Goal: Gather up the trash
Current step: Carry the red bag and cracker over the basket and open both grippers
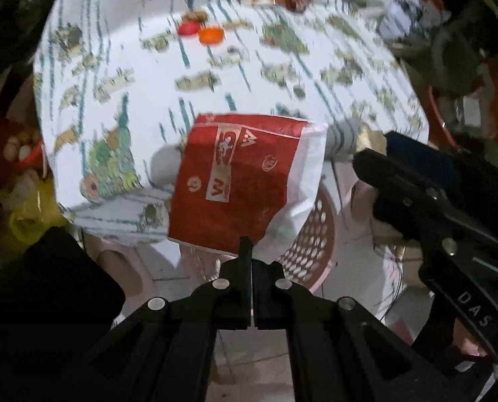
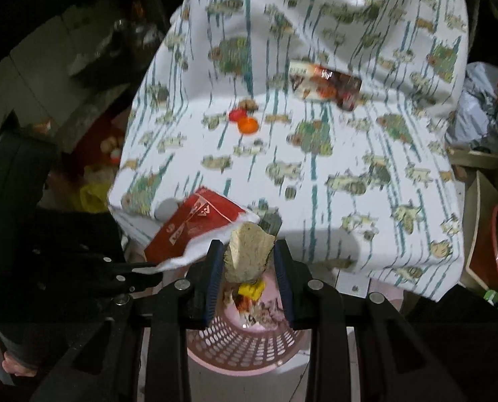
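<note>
1. Nearest the left camera, the left hand-held gripper point(image 1: 250, 251) is clenched on the bottom edge of a red and white paper bag point(image 1: 242, 184). The bag hangs in the air over the pink basket point(image 1: 310, 254), just off the edge of the bench point(image 1: 121, 77)
2. Nearest the right camera, the right hand-held gripper point(image 2: 249, 261) has a crumpled brown paper scrap point(image 2: 249, 254) between its blue pads point(image 2: 215, 268). The scrap looks lightly pinched, right above the pink basket point(image 2: 242, 345)
3. I think the paper bag is very light and floppy. It bends and can tear, so an edge or a fold is a good spot to pinch
4. The brown scrap looks light and squashy too. I think a soft squeeze in the middle is enough
5. Still on the bench are a red bottle cap point(image 2: 236, 114), an orange bottle cap point(image 2: 248, 124), a small brown lump point(image 2: 249, 104) and a shiny snack wrapper point(image 2: 326, 83). The caps are small, hard and smooth, so they may slip. The wrapper is thin and crinkly
6. Both pictures are blurry. I cannot tell what the brown lump is. The words on the bag are too smeared to read
7. The basket is partly hidden by the grippers. Some yellow point(image 2: 250, 289) and mixed bits show inside, but I cannot tell what they are
</note>
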Tool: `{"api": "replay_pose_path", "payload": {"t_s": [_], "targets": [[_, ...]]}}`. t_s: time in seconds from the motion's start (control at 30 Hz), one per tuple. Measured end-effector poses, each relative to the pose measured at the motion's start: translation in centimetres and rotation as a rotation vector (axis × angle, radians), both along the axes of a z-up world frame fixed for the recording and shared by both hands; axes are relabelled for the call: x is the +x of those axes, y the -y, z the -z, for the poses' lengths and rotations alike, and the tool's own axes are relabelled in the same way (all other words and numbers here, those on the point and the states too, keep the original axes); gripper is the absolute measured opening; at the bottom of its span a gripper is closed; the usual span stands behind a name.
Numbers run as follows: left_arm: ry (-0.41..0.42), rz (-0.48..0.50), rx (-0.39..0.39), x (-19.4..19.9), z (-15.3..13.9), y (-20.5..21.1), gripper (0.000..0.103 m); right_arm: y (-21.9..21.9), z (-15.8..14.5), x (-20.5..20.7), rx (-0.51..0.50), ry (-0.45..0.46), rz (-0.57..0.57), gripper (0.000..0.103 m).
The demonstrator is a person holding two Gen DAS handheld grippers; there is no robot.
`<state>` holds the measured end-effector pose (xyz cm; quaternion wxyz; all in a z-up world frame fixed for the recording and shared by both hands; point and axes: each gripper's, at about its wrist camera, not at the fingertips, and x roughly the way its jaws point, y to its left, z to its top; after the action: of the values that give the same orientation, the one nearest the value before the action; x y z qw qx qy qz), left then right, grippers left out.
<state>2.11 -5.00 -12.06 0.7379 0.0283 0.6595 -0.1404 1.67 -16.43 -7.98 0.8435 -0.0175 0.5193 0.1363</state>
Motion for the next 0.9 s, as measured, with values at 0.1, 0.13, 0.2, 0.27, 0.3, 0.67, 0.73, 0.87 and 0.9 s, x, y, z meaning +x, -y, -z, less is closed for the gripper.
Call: {"api": "replay_pose_path", "payload": {"t_s": [0.1, 0.13, 0.2, 0.27, 0.3, 0.67, 0.73, 0.87, 0.9], "targets": [[-0.056, 0.008, 0.019, -0.3, 1.7, 0.3, 0.000, -0.2, 1.4, 0.1, -0.022, -0.038, 0.001, 0.033], [-0.065, 0.008, 0.028, -0.3, 2.1, 0.3, 0.000, -0.3, 1.7, 0.2, -0.026, -0.047, 0.002, 0.033], [-0.077, 0.010, 0.045, -0.3, 2.9, 0.4, 0.000, -0.2, 2.6, 0.3, -0.038, -0.069, 0.006, 0.033], [-0.092, 0.002, 0.051, -0.2, 3.7, 0.4, 0.000, -0.2, 3.6, 0.5, -0.045, -0.097, 0.007, 0.033], [-0.105, -0.002, 0.049, -0.1, 4.1, 0.4, 0.000, -0.2, 4.2, 0.7, -0.051, -0.112, 0.010, 0.033], [-0.254, -0.055, 0.085, 0.4, 10.4, -0.5, 0.000, 1.0, 10.6, 1.9, -0.067, -0.228, 0.094, 0.033], [-0.291, -0.039, 0.109, 0.0, 11.6, -0.4, 0.000, 1.4, 11.7, 2.2, -0.069, -0.236, 0.119, 0.033], [-0.324, -0.014, 0.145, -0.2, 13.6, 0.1, 0.000, 1.3, 13.7, 2.1, -0.108, -0.242, 0.113, 0.033], [-0.330, -0.013, 0.142, -0.4, 13.9, -0.3, 0.000, 1.2, 14.0, 2.2, -0.109, -0.246, 0.108, 0.033]]}}
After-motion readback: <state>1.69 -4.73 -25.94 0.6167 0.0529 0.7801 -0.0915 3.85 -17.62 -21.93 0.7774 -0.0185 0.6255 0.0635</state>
